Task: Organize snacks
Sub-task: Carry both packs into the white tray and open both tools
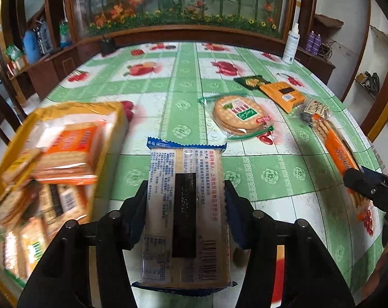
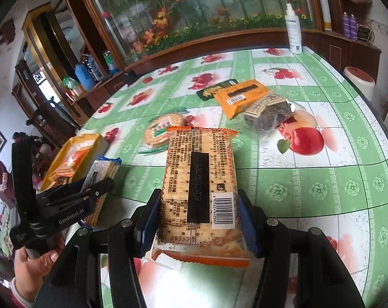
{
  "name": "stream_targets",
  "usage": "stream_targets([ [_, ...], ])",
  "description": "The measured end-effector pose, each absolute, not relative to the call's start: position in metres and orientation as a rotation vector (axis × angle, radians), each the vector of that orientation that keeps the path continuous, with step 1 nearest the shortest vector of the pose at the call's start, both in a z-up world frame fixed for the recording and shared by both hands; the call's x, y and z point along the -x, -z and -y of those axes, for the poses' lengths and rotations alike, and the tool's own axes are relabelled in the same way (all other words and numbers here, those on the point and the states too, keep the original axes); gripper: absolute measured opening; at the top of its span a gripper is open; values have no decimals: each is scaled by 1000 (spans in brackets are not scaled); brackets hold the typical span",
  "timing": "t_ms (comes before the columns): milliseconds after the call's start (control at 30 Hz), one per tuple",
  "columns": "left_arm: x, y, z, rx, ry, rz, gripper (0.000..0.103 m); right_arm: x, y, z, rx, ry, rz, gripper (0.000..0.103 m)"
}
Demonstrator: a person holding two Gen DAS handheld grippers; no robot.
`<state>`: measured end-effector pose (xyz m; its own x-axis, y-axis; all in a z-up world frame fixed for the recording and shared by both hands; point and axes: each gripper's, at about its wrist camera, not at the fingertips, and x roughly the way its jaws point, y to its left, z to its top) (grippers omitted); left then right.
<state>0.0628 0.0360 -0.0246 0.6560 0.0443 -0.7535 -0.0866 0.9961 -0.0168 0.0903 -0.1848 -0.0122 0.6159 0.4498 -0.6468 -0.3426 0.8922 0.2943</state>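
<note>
The left gripper [image 1: 185,195] is clamped on a blue-edged clear-wrapped cracker packet [image 1: 185,213], whose long axis runs straight out along the fingers. The yellow open snack box [image 1: 111,110], already holding orange packets, lies just to the left of that packet, so the left hand is the nearer one to it. The right gripper [image 2: 197,210] grips an orange-edged cracker packet [image 2: 199,187] lengthwise too, farther right of the box. A round biscuit pack [image 1: 238,114] lies beyond the box on the green fruit-print tablecloth [image 1: 168,82].
</note>
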Motion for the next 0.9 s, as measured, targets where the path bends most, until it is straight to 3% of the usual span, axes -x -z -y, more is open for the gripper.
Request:
stream_targets([
  [900,18,-8,-161,143,-345,-726,53,-38,-30,39,-20,-788,-706,57],
])
